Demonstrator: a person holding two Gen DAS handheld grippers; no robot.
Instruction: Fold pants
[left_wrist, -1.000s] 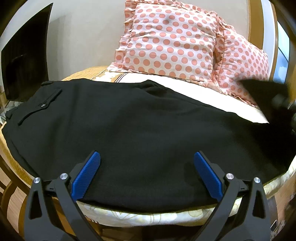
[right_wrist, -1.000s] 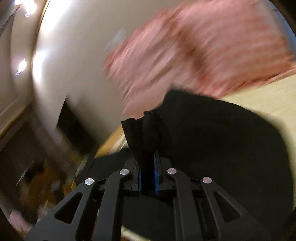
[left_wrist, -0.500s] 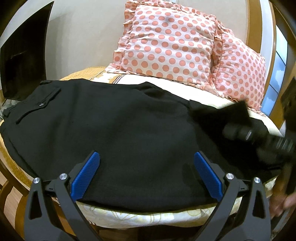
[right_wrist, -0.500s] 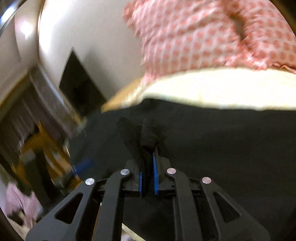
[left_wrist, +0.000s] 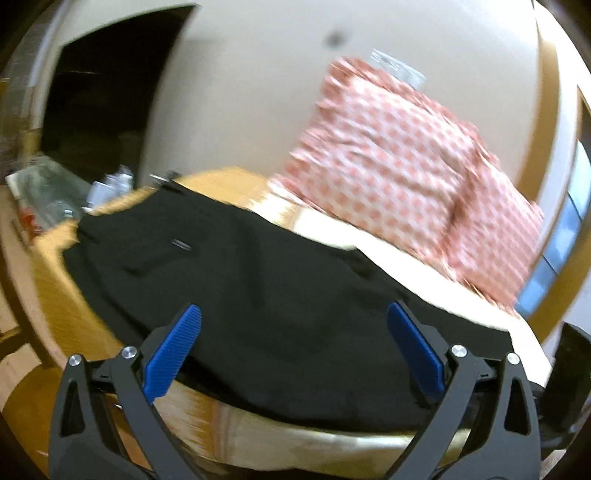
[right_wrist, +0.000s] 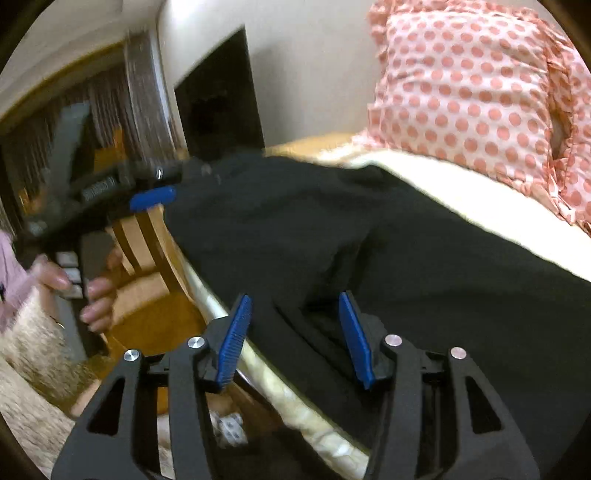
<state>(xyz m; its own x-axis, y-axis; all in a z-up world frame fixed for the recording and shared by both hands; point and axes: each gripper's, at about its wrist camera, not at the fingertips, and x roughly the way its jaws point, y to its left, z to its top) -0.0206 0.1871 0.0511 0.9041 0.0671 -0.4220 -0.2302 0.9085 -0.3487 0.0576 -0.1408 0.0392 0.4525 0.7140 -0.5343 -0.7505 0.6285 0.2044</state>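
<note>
Two grippers spread, nothing pinched | bed (left_wrist: 258, 435) filled lower frame | black pants (left_wrist: 280, 295) lay flat across it, frame centre | polka-dot pillows (left_wrist: 399, 166) upper right | left gripper (left_wrist: 295, 347) over pants' near edge | right gripper (right_wrist: 295, 332) above folded cloth, lower centre

My left gripper (left_wrist: 293, 354) hangs with jaws spread wide over the black pants (left_wrist: 280, 295), which lie flat on the bed (left_wrist: 258, 435) before blurred polka-dot pillows (left_wrist: 399, 166).
</note>
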